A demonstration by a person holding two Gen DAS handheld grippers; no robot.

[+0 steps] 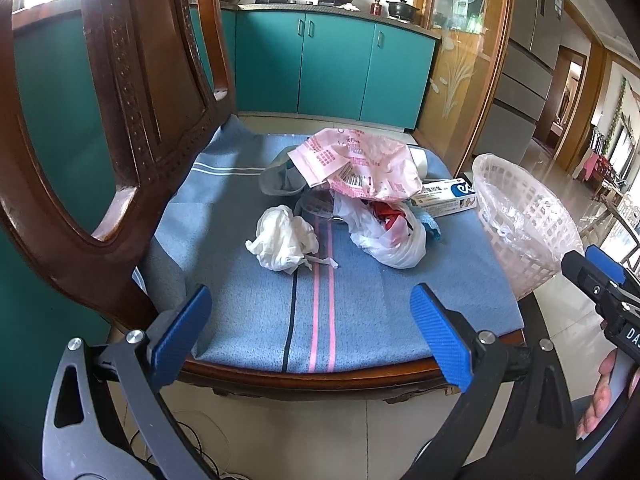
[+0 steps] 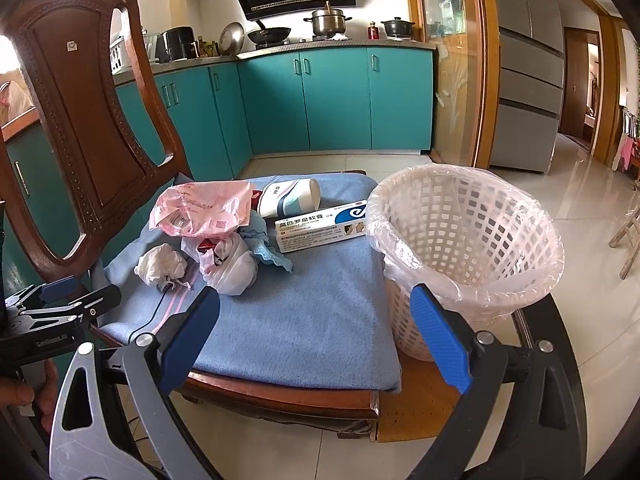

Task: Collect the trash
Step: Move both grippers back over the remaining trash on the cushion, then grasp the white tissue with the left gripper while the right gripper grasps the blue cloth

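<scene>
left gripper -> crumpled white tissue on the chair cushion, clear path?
Probably yes. The left gripper is open and the crumpled white tissue lies ahead of it with only bare cushion between; the other trash sits behind and right.

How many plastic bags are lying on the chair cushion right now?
2: a pink printed bag toward the chair back, and a white bag holding red scraps just in front of it. More may hide underneath.

Wooden chair (image 2: 80, 120), blue cloth (image 2: 304, 312) over seat, crumpled tissue (image 1: 282, 244), bags, box, lined basket (image 2: 468, 256) beside
</scene>
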